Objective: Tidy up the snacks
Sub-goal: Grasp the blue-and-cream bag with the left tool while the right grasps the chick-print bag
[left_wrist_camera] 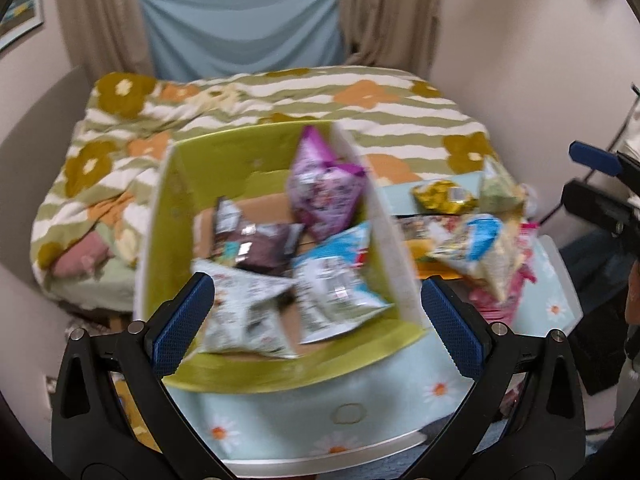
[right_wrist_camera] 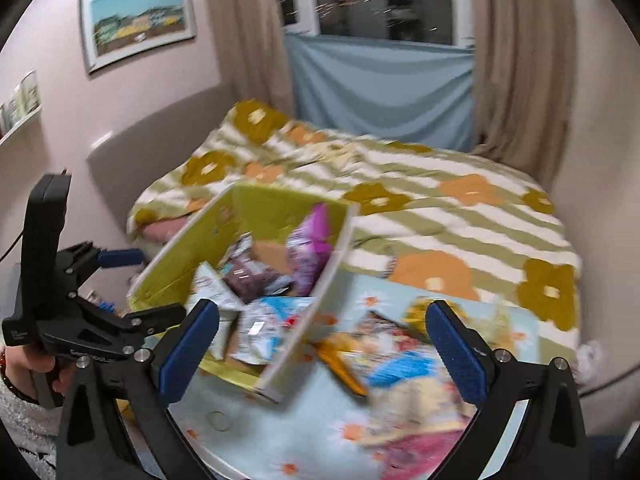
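Left wrist view: left tool (left_wrist_camera: 316, 320) spread wide, nothing pinched, hovering over the near edge of a green-lined box (left_wrist_camera: 188, 184) sitting on a bench (left_wrist_camera: 400, 412) with a pale blue daisy cloth. Already lying in the box: purple packet (left_wrist_camera: 324, 188) propped toward the back right, dark brown packet (left_wrist_camera: 260, 248) in the middle, white packet (left_wrist_camera: 244, 316) right between the fingers (left_wrist_camera: 182, 320), blue-and-white packet (left_wrist_camera: 340, 276) beside it. Pretty blurry, so no readable labels. Just right of the box wall, a loose pile of snacks (left_wrist_camera: 480, 252) on the bench, with a gold packet (left_wrist_camera: 444, 196) at the back of it. Behind everything, a bed (left_wrist_camera: 256, 104) with striped flower bedding, plus beige curtains (left_wrist_camera: 100, 12) and a blue sheet (left_wrist_camera: 244, 28) hung over the window. Right wrist view: right tool (right_wrist_camera: 322, 350) also gaping open and holding nothing, aimed at the bench where the box wall meets the snack pile, pink and blue wrappers smeared below it. Left tool showing at the left edge there, gripped by a hand (right_wrist_camera: 24, 368) with a fuzzy light sleeve (right_wrist_camera: 20, 428). Framed picture (right_wrist_camera: 138, 22) up on the wall.
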